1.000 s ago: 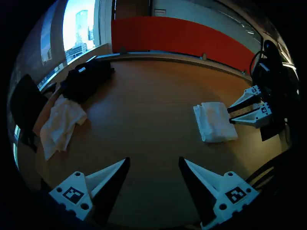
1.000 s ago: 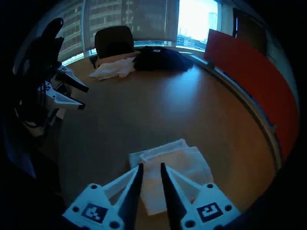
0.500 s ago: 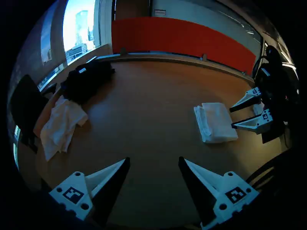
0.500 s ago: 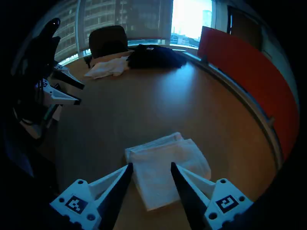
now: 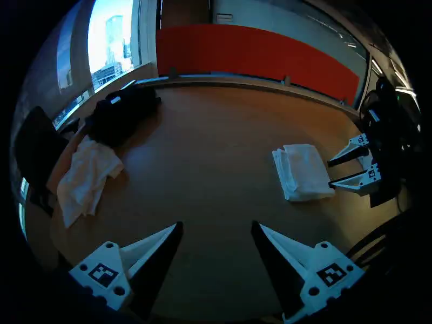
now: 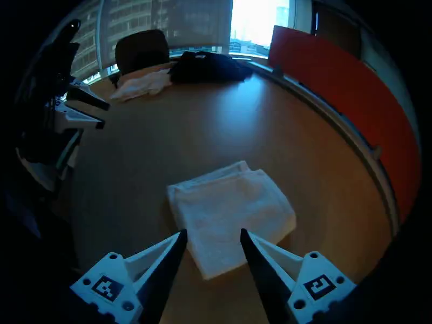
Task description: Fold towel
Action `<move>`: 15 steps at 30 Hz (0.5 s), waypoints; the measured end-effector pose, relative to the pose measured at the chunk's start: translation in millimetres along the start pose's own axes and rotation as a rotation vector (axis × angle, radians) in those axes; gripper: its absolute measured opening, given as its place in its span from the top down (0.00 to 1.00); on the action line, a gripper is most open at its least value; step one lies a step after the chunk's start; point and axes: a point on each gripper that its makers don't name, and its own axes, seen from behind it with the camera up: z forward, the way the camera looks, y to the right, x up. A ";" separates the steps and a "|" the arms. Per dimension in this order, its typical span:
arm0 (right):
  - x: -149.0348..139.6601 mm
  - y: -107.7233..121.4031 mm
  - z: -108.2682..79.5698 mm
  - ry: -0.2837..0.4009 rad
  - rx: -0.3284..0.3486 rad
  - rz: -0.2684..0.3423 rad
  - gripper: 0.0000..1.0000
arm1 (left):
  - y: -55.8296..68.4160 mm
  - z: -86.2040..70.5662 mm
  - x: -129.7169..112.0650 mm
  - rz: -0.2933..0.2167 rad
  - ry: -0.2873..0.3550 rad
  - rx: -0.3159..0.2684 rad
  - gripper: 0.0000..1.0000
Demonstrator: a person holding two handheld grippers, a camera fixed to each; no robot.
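The folded towel [image 6: 229, 216] is lying flat on the counter [image 6: 216, 129], just ahead of the right gripper [image 6: 213, 232], whose jaws are standing open, holding nothing. The left gripper [image 5: 216, 223] is hovering well apart from the towel, likewise gaping wide and empty.
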 end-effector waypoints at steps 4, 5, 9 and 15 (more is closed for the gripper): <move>-14.8 -0.1 1.1 -0.020 -0.011 0.024 0.24 | 0.9 -0.2 -0.2 0.001 0.000 -0.001 0.06; -18.2 -0.2 1.1 -0.024 -0.013 0.030 0.24 | 1.1 -0.3 -0.3 0.001 0.000 -0.001 0.06; -32.7 -1.4 0.7 -0.045 -0.018 0.047 0.24 | 1.5 -0.5 -0.6 0.003 0.000 -0.002 0.06; -51.1 -3.4 0.0 -0.077 -0.025 0.060 0.24 | 2.4 -0.3 -1.3 0.002 -0.002 -0.003 0.06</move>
